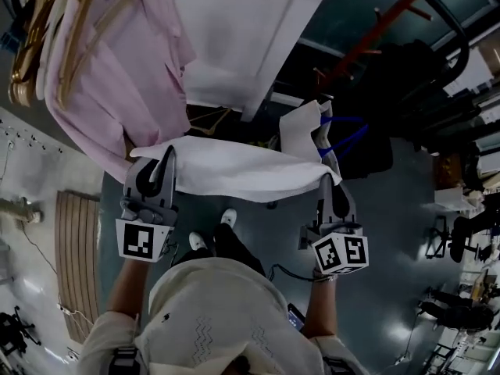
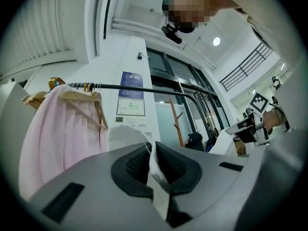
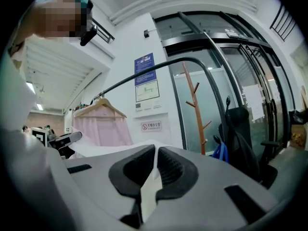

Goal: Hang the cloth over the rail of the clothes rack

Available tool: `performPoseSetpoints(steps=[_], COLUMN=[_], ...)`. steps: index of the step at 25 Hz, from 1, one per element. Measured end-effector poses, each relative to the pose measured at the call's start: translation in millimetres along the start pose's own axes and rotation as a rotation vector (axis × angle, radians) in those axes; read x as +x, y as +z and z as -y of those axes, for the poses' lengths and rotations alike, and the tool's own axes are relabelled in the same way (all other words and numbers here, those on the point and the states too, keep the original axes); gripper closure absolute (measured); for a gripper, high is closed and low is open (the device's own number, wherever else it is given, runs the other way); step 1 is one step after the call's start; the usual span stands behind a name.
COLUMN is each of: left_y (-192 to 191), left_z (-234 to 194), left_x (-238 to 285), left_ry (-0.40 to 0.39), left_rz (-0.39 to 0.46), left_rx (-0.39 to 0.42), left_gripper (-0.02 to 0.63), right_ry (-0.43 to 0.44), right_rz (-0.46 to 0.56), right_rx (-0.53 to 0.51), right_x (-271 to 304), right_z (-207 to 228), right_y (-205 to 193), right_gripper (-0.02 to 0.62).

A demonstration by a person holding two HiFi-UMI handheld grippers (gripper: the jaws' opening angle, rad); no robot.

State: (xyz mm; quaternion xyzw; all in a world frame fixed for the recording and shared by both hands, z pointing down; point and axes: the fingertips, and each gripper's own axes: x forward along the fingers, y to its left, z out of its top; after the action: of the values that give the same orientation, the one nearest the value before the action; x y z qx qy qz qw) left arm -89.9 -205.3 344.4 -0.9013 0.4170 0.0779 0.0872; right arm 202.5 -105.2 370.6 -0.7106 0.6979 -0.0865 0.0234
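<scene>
A white cloth [image 1: 234, 170] hangs stretched between my two grippers in the head view. My left gripper [image 1: 166, 156] is shut on its left edge, and my right gripper [image 1: 325, 180] is shut on its right edge. In the left gripper view a strip of the cloth [image 2: 156, 170] is pinched between the dark pads, below my left gripper [image 2: 150, 150]. The right gripper view shows the cloth [image 3: 150, 189] clamped the same way in my right gripper [image 3: 156, 155]. The black rail [image 2: 134, 87] of the clothes rack runs above and ahead; the same rail [image 3: 144, 73] curves overhead in the right gripper view.
A pink shirt [image 1: 117, 69] on wooden hangers [image 1: 47, 22] hangs at the left end of the rail. A white pillar [image 1: 250, 30] stands behind. A wooden coat stand [image 3: 195, 107], a black chair [image 3: 240, 134] and a blue bag [image 1: 344, 135] are at the right.
</scene>
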Motion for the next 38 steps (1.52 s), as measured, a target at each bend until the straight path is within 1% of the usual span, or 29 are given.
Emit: performPoseSetpoints(steps=[1, 4, 7, 9, 11, 13, 16, 19, 21, 24, 28, 31, 35, 38], left_y=[7.2, 37.5, 78.9, 107.2, 135.5, 163.5, 213.6, 261.2, 284.4, 313.5, 341.0, 362.4, 392.5, 410.9], left_z=[-1.9, -12.3, -13.8, -14.5, -20.8, -29.3, -44.5, -56.6, -61.3, -68.6, -82.4, -91.9, -101.2, -109.0], left_x=[10.7, 42.8, 63.4, 75.5, 91.9, 109.4, 134.5, 154.5, 164.8, 180.4, 204.7, 218.2, 236.4, 248.7], left_ry=[0.002, 0.048, 0.063, 0.066, 0.066, 0.061, 0.058, 0.073, 0.080, 0.059, 0.038, 0.022, 0.026, 0.036], left_rz=[0.003, 0.005, 0.083, 0.151, 0.205, 0.222, 0.231, 0.250, 0.249, 0.264, 0.249, 0.250, 0.284, 0.312], left_rx=[0.020, 0.070, 0.122, 0.167, 0.197, 0.206, 0.251, 0.326, 0.384, 0.462, 0.509, 0.572, 0.633, 0.657], left_gripper=[0.585, 0.586, 0.586, 0.584, 0.584, 0.584, 0.584, 0.584, 0.584, 0.584, 0.584, 0.584, 0.584, 0.584], right_ry=[0.021, 0.081, 0.122, 0.160, 0.192, 0.204, 0.193, 0.163, 0.152, 0.152, 0.155, 0.140, 0.102, 0.088], right_rz=[0.026, 0.095, 0.112, 0.127, 0.159, 0.184, 0.259, 0.339, 0.370, 0.398, 0.436, 0.466, 0.497, 0.512], right_rx=[-0.013, -0.033, -0.044, -0.081, -0.168, -0.286, -0.437, -0.537, -0.560, -0.563, -0.578, -0.589, -0.618, -0.631], right_x=[9.2, 33.5, 48.2, 55.9, 66.5, 74.3, 78.2, 80.1, 82.3, 90.1, 97.4, 102.8, 112.9, 121.5], right_z=[3.8, 10.0, 13.2, 13.6, 11.7, 6.6, -8.3, -21.9, -28.0, -34.8, -42.5, -49.2, -52.3, -54.1], right_y=[13.7, 57.8, 104.0, 139.7, 177.0, 212.8, 274.9, 330.2, 356.5, 387.8, 423.0, 448.7, 479.3, 496.6], right_gripper=[0.574, 0.574, 0.574, 0.574, 0.574, 0.574, 0.574, 0.574, 0.574, 0.574, 0.574, 0.574, 0.574, 0.574])
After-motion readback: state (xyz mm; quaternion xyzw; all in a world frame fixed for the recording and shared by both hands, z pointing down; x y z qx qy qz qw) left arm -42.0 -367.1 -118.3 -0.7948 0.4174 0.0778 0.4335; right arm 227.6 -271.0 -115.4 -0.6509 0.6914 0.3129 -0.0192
